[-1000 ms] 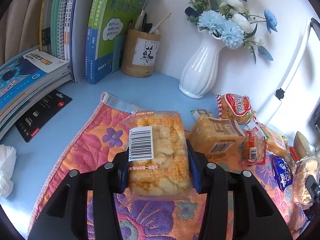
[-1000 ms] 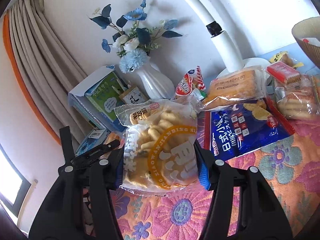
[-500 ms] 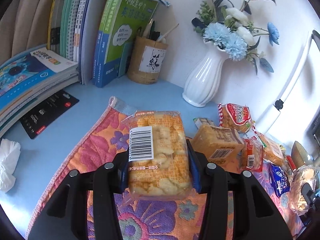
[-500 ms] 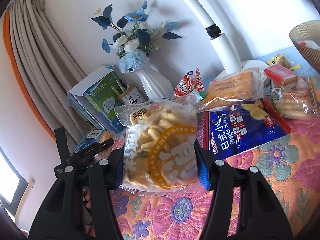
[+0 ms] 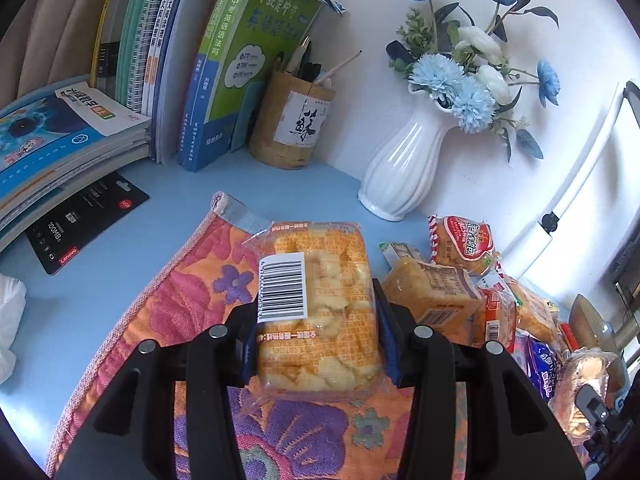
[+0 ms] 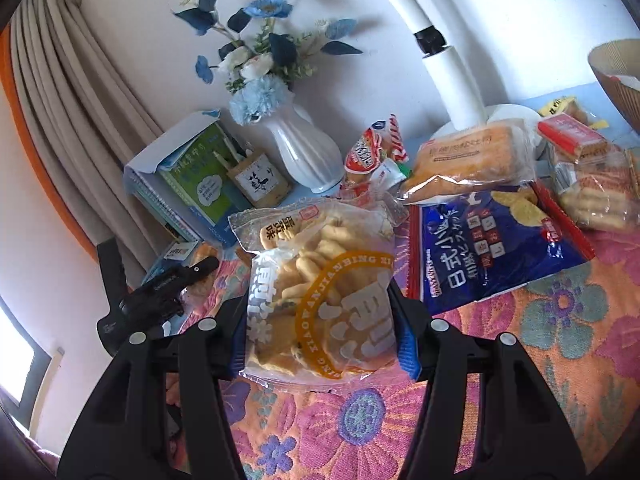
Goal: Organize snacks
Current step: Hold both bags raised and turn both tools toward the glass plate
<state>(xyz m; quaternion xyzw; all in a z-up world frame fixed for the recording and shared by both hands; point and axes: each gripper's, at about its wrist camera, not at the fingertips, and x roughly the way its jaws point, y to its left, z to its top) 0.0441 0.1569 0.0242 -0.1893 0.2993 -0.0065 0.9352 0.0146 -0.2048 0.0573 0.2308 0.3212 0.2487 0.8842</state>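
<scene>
My left gripper (image 5: 316, 340) is shut on an orange snack pack with a barcode label (image 5: 316, 304), held above the flowered cloth (image 5: 176, 300). My right gripper (image 6: 322, 338) is shut on a clear bag of finger biscuits (image 6: 320, 288), held above the cloth (image 6: 560, 340). Other snacks lie on the cloth: a wrapped bread loaf (image 5: 432, 300), a red-label bun (image 5: 464, 240), a blue chip bag (image 6: 496, 248), a long bread pack (image 6: 468, 164). The left gripper shows at the left in the right wrist view (image 6: 160, 296).
A white vase with blue flowers (image 5: 404, 164), a bamboo pen holder (image 5: 292, 124), upright books (image 5: 224, 64) and stacked books (image 5: 60, 140) stand at the back of the blue desk. A black card (image 5: 84, 220) lies left. A woven basket (image 6: 620, 76) stands far right.
The left gripper has lifted and drawn back with its pack; vase and books sit lower in its view. The right gripper has shifted slightly with its bag. Both grips hold.
</scene>
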